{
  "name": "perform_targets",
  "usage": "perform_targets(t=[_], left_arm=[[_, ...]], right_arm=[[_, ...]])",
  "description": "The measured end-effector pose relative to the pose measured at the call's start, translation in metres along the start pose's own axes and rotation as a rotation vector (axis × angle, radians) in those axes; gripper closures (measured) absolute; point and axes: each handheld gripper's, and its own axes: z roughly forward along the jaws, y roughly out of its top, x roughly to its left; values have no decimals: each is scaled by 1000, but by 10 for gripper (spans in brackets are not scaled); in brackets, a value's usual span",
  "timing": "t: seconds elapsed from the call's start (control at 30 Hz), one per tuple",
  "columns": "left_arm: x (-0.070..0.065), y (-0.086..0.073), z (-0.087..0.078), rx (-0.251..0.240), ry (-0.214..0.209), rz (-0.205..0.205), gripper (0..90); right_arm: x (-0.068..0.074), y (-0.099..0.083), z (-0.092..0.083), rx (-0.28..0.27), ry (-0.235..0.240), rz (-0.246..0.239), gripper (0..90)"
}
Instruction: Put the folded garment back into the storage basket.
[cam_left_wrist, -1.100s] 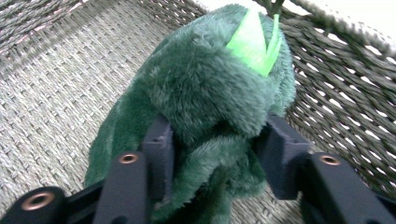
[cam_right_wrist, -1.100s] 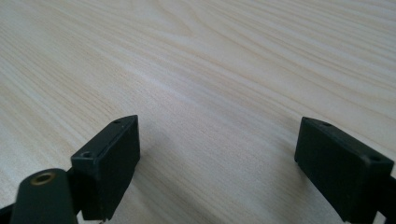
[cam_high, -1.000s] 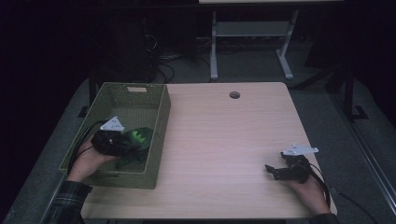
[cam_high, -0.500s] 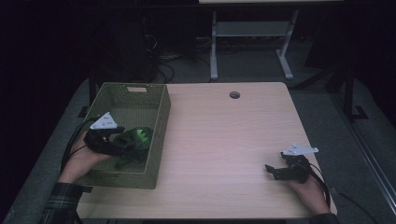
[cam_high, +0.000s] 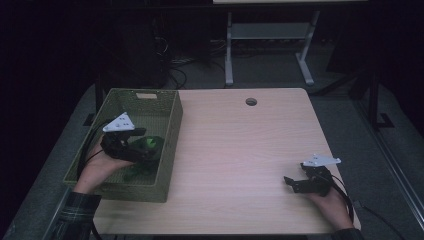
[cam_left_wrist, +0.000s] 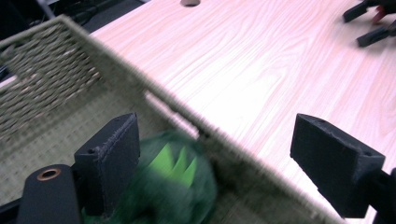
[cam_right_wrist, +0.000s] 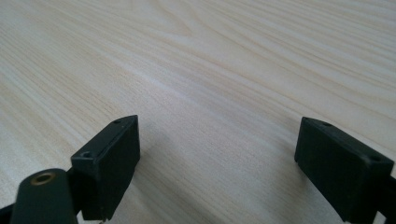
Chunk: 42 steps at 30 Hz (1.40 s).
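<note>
In the high view the left gripper (cam_high: 142, 142) sits at centre left of the frame, over the basket (cam_high: 167, 150), which stands on the left part of the table (cam_high: 240, 150). Its jaws have just been opening and now stand wide apart and released. In the left gripper view (cam_left_wrist: 215, 172) the green toy (cam_left_wrist: 173, 186) lies low in the frame, inside the basket (cam_left_wrist: 56, 93) against its near wall; it sits beside the left jaw, but the picture is blurred there and contact cannot be judged, while the right jaw stands well clear over the basket's rim and the table (cam_left_wrist: 280, 70). From above, the toy (cam_high: 150, 145) shows as a dark green lump just under the gripper's tip, by the basket's right wall. The right gripper (cam_high: 292, 184) rests at the lower right of the high view, held by a hand at the table's near edge, well apart from the basket. Its jaws are spread and hold nothing: the right gripper view (cam_right_wrist: 217, 163) shows bare pale wood (cam_right_wrist: 210, 70) between them. The same gripper appears as dark jaw tips (cam_left_wrist: 366, 21) in the upper right corner of the left gripper view.
</note>
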Motion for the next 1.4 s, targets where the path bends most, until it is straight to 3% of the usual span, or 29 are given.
perform_targets(t=[0.37,0.77,0.93,1.1,1.4], left_arm=[[-32,28,26,-60,-35,-20,154],[-77,44,75,-52,-102,5,154],[-97,42,96,-41,-123,14,154],[-116,31,123,-10,-132,32,154],[-126,6,153,42,-138,46,154]], right_arm=[[0,0,0,-1,0,0,138],[0,0,0,0,0,1,136],[0,0,0,0,0,-1,133],[0,0,0,0,-1,-2,131],[0,0,0,0,-1,-3,131]])
